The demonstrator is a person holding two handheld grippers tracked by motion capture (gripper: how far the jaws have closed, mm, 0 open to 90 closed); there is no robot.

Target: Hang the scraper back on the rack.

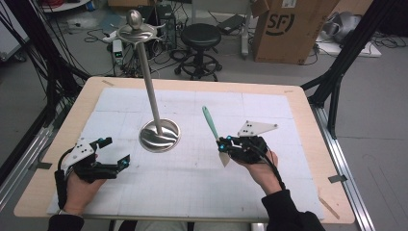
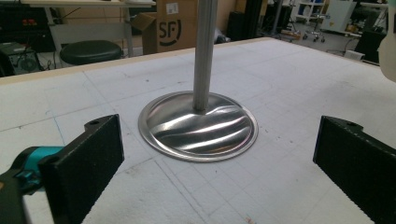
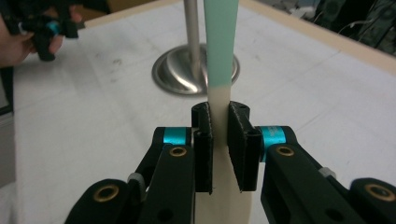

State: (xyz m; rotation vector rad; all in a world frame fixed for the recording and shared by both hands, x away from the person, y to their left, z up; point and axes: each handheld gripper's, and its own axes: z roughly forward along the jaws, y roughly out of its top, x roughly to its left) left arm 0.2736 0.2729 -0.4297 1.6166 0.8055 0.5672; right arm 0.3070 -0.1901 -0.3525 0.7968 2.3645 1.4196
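My right gripper is clamped on the spatula near its pale blade, green handle pointing up and away from the jaws. The steel stand lies ahead and to the left of it — pole upright. My left gripper has its jaws spread, empty, nearer the base. Judgement: the handle's axis sets the approach.

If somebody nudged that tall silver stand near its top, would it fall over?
Probably it would rock before tipping: the stand has a long thin pole with a knob high up, so a push there has leverage. Its wide round base sits flat on the mat and looks like solid metal, which should resist a gentle nudge.
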